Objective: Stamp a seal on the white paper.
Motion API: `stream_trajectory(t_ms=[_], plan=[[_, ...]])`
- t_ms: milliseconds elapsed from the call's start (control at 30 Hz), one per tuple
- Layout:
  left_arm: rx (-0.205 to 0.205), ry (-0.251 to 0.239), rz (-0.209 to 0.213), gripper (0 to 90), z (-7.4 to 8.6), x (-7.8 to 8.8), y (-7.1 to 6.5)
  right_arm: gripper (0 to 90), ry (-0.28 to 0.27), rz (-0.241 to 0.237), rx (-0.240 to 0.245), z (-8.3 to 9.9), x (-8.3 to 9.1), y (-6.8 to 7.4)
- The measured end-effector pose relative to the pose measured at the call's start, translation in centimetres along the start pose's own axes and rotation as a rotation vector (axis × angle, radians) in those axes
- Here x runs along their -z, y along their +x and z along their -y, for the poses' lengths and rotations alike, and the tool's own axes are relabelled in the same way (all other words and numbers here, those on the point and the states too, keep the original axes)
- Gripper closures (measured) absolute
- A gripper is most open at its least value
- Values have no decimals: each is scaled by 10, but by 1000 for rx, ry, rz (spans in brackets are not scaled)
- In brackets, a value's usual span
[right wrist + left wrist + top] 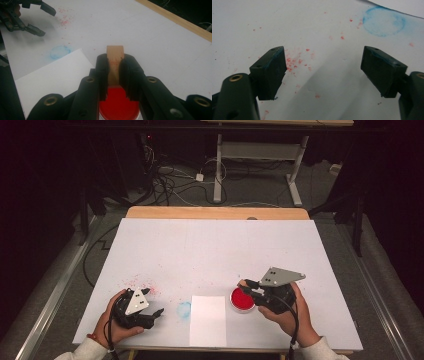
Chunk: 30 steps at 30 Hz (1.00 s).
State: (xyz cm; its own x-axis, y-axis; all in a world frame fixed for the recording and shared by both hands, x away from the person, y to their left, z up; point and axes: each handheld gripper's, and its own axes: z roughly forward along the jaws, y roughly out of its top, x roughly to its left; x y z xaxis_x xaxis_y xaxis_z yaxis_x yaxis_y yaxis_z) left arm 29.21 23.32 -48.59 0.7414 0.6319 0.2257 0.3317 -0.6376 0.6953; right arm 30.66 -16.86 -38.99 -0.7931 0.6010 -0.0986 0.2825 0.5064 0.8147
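A dark room with cables and a desk frame on the floor lies behind your tabletop (215, 245), which is covered in white and speckled with red flecks near your left hand.

Your right tool (115, 72) is pressed together on a small wooden stamp block (115, 56), pinching it by its sides so that its long axis runs straight out ahead along the jaws. Directly under that tool sits the round red ink pad (118, 103), near the front edge of the tabletop. In the high view the red ink pad (242, 300) lies just to the right of the blank white sheet of paper (208, 320), so the paper lies to your left from the right tool (252, 290); that short sideways crossing is probably what the next move turns on.

Your left tool (323, 72) is spread wide, holding nothing, with only the flecked surface between its jaws. It hovers low at the front left, with a faint blue ring print (384, 21) between it and the paper. The right hand is plainly the nearer one to pad and paper.
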Motion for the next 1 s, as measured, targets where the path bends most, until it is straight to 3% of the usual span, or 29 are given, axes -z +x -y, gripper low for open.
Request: stream_trajectory(t_ms=[133, 267, 567, 1000], plan=[[-6, -3, -6, 196, 0, 0, 1, 759, 2, -23, 6, -2, -7, 8], [-7, -4, -7, 196, 0, 0, 0, 760, 17, -78, 19, -3, -20, 21], [-10, -5, -8, 196, 0, 1, 0, 759, 91, -138, 95, -2, -52, 49], [-15, 1, -5, 197, 0, 1, 0, 760, 209, -197, 148, 10, -87, 71]])
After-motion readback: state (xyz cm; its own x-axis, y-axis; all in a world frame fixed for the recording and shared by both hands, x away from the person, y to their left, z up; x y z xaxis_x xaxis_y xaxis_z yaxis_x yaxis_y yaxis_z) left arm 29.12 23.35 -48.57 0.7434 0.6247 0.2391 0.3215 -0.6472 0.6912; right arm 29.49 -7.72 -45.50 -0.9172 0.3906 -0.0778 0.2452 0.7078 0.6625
